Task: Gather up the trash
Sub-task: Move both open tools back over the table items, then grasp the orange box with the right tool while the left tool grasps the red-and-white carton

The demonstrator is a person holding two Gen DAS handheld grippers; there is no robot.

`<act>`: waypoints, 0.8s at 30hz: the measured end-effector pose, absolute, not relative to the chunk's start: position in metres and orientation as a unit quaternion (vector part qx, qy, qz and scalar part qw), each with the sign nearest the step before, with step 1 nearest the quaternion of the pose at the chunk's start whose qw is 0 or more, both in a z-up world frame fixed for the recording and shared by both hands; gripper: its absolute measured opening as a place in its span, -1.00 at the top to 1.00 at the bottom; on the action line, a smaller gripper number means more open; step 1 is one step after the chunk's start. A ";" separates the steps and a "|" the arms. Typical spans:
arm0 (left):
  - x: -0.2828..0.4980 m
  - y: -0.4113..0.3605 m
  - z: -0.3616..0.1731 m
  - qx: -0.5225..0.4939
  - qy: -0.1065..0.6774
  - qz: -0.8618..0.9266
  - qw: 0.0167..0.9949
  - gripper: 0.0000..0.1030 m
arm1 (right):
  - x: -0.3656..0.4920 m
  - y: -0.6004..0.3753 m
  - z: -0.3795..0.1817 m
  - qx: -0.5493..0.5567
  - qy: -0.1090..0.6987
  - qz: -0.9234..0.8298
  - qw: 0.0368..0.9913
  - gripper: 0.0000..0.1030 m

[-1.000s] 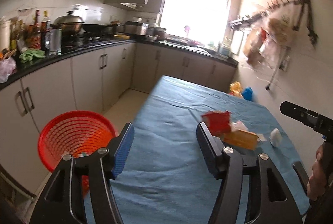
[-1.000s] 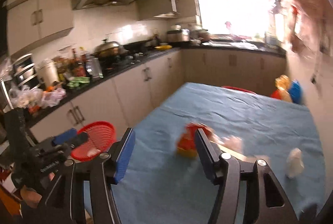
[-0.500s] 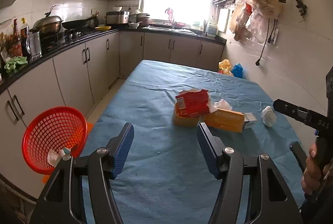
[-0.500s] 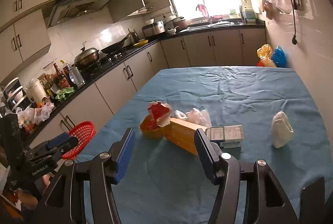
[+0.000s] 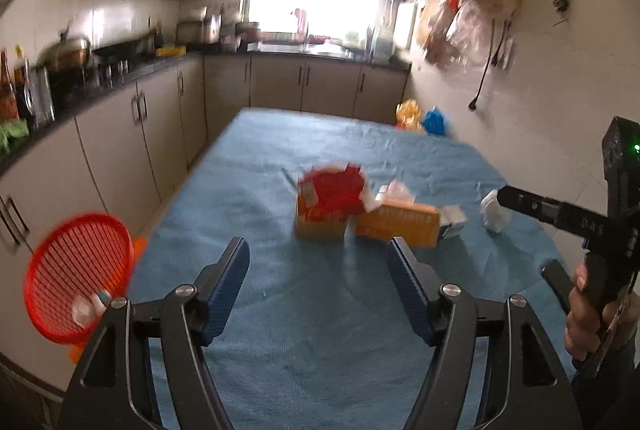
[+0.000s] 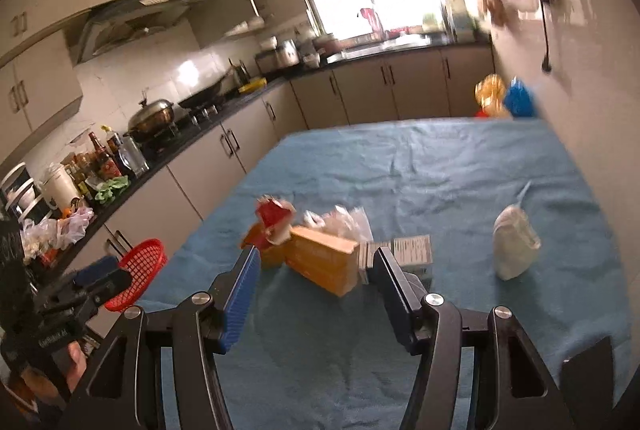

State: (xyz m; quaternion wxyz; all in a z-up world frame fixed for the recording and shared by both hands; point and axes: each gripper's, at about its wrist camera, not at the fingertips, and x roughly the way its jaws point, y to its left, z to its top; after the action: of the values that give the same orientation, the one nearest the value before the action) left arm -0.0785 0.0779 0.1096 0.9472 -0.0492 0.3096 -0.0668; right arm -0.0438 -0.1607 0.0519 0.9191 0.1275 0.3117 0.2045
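Well, the blue-covered table (image 5: 320, 310) fills the lower frame, and the red basket (image 5: 78, 278) sits at lower left beside it. Mid-frame lies the trash: an orange box (image 6: 324, 264), a red wrapper (image 5: 334, 190) on its carton, a white wad (image 6: 514, 248) further right. Left tongs (image 5: 318, 290) are opening, nothing between; right tongs (image 6: 314, 294) stand apart, empty. Best to straddle the orange box across its narrow side before squeezing

Letters reading "DAS" are showing on the black body of the right gripper (image 5: 568, 214), seen from the left wrist (blurred, so partly legible). Print on the orange box (image 6: 324, 264) and small carton (image 6: 412, 250) is staying unreadable.
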 end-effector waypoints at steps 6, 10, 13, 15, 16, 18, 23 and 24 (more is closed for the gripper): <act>-0.056 0.084 0.073 -0.066 0.360 -0.075 0.928 -0.36 | 0.023 -0.149 0.014 0.140 0.389 0.207 0.887 -0.09; -0.052 0.087 0.067 -0.066 0.365 -0.078 0.925 -0.36 | 0.058 -0.137 0.002 0.134 0.404 0.217 0.879 -0.07; -0.052 0.090 0.064 -0.063 0.367 -0.076 0.925 -0.36 | 0.080 -0.128 -0.012 0.134 0.423 0.241 0.863 -0.07; -0.052 0.092 0.064 -0.065 0.368 -0.075 0.924 -0.36 | 0.081 -0.122 -0.019 0.130 0.431 0.265 0.853 -0.06; -0.051 0.093 0.064 -0.066 0.369 -0.073 0.924 -0.36 | 0.078 -0.119 -0.020 0.128 0.433 0.277 0.848 -0.06; -0.048 0.095 0.065 -0.067 0.372 -0.069 0.923 -0.36 | 0.066 -0.105 -0.018 0.092 0.431 0.305 0.844 -0.06; -0.041 0.094 0.069 -0.072 0.378 -0.063 0.921 -0.36 | 0.042 -0.077 -0.022 0.012 0.422 0.321 0.848 -0.06; -0.039 0.092 0.070 -0.070 0.379 -0.063 0.921 -0.36 | 0.038 -0.071 -0.024 -0.010 0.419 0.318 0.851 -0.06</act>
State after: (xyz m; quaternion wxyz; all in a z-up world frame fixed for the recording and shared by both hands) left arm -0.0389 0.0919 0.0696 0.9207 -0.0704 0.3787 -0.0626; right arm 0.0379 -0.0707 -0.0236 0.8506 -0.0097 0.4187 0.3178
